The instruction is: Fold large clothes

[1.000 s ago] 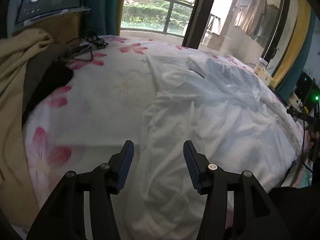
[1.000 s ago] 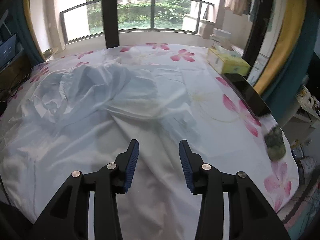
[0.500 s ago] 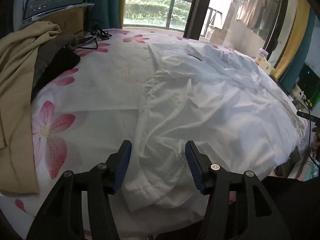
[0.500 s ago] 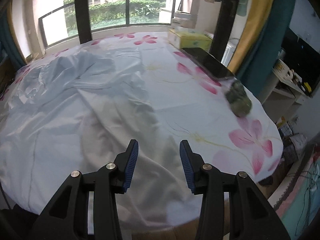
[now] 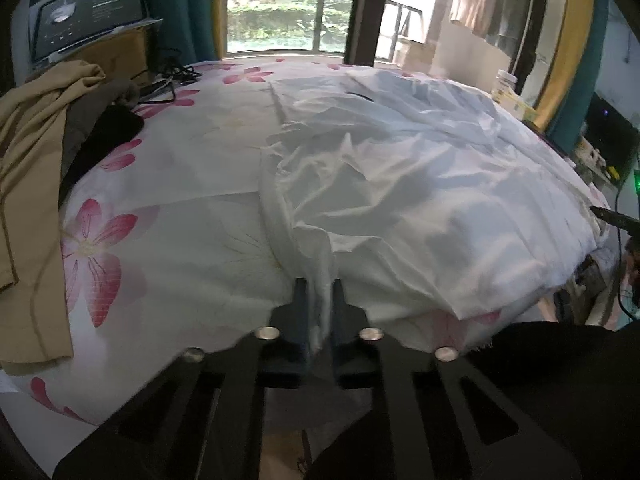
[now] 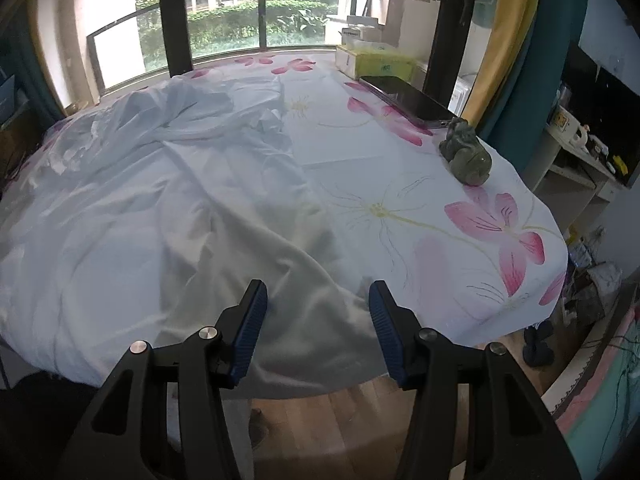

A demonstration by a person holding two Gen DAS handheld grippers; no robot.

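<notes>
White garment [image 5: 400, 184] lies spread and rumpled across the surface [image 5: 192, 240], long axis running from the near edge away toward the window [image 5: 280, 20], collar end far. Thin, smooth woven cloth, creased, with a frayed near hem. Left hand-held gripper [image 5: 320, 304] is clamped together on a bunched fold of the hem at the near edge. Right hand-held gripper [image 6: 318, 312] has blue ribbed pads apart and opening, hovering over the hem's other corner, not pressing it. The surface carries a white cloth with pink flowers. Tan clothes [image 5: 32, 152] are piled left; a green stone figurine [image 6: 466, 156], dark tablet [image 6: 408, 98] and tissue box [image 6: 376, 60] sit right. Wood floor [image 6: 340, 412] below.
</notes>
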